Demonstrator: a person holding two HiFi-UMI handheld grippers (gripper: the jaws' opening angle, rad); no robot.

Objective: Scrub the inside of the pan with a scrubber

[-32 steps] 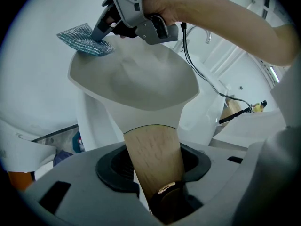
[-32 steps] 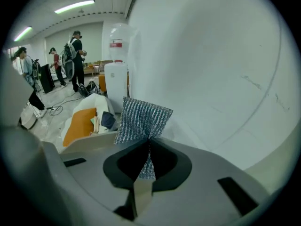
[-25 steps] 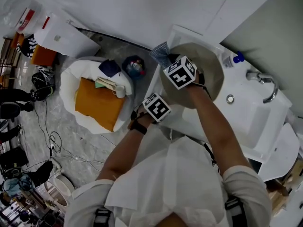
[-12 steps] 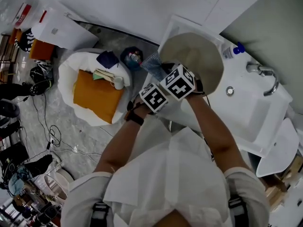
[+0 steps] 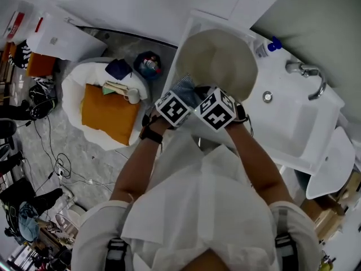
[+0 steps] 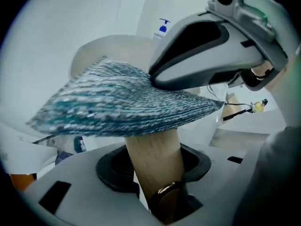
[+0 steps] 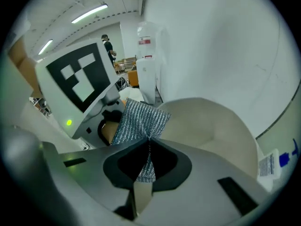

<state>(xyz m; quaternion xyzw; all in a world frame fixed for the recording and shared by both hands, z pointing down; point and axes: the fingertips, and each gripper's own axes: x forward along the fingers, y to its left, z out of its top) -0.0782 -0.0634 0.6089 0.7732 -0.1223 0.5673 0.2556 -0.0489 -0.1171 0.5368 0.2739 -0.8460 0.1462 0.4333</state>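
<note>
The beige round pan (image 5: 217, 58) rests at the left end of the white sink counter, its inside (image 7: 211, 131) facing up. Its wooden handle (image 6: 155, 154) runs between the jaws of my left gripper (image 6: 157, 182), which is shut on it; in the head view that gripper (image 5: 172, 107) is at the pan's near rim. My right gripper (image 7: 145, 161) is shut on a corner of the blue-grey mesh scrubber (image 7: 138, 119). The scrubber (image 6: 122, 102) spreads over the handle, just off the pan's near edge. Both marker cubes stand side by side, with the right gripper (image 5: 217, 109) on the right.
A white sink basin (image 5: 293, 129) with a chrome faucet (image 5: 307, 75) lies right of the pan. A blue-capped bottle (image 5: 265, 47) stands behind it. On the floor at left are a white bag with an orange bundle (image 5: 107, 112) and loose cables (image 5: 62, 165).
My right gripper has drawn the scrubber back from over the pan's inside to its near rim, ending beside the left gripper. The left gripper kept its hold on the handle.
</note>
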